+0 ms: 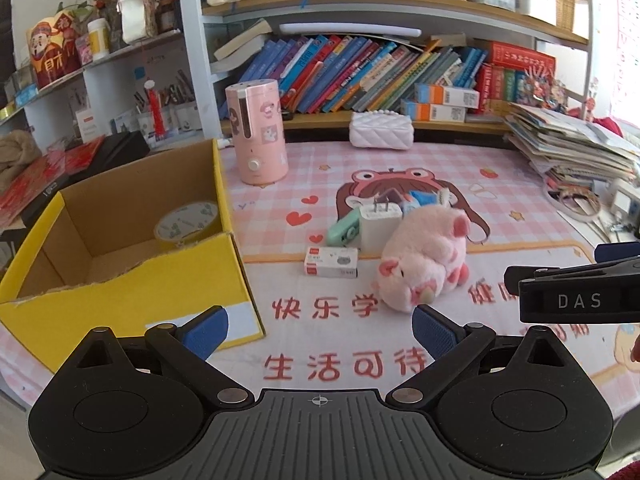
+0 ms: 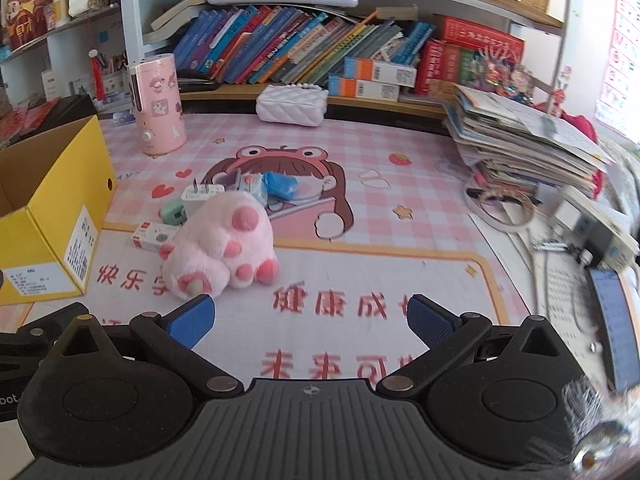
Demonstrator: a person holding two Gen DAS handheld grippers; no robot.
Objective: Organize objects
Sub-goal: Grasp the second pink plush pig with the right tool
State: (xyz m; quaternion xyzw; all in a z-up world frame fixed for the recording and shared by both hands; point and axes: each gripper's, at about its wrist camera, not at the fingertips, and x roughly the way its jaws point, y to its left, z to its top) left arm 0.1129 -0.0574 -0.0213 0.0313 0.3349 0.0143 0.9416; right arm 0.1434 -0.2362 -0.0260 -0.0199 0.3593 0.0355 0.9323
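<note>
A pink plush pig (image 1: 424, 258) (image 2: 224, 246) lies mid-mat. Behind it sit a white charger plug (image 1: 379, 222) (image 2: 202, 196), a mint green case (image 1: 342, 229) (image 2: 173, 211), a small white and red box (image 1: 331, 263) (image 2: 154, 236) and a blue packet (image 2: 280, 185). A yellow cardboard box (image 1: 120, 288) (image 2: 48, 216) stands at the left with a tape roll (image 1: 186, 222) inside. My left gripper (image 1: 320, 330) is open and empty, near the box's front corner. My right gripper (image 2: 310, 320) is open and empty, in front of the pig; its side shows in the left wrist view (image 1: 576, 292).
A pink humidifier (image 1: 258, 132) (image 2: 158, 104) and a white quilted purse (image 1: 382, 130) (image 2: 292, 104) stand at the back of the mat. A stack of magazines (image 1: 572, 144) (image 2: 524, 140) lies at the right. Bookshelves (image 1: 360, 68) line the back.
</note>
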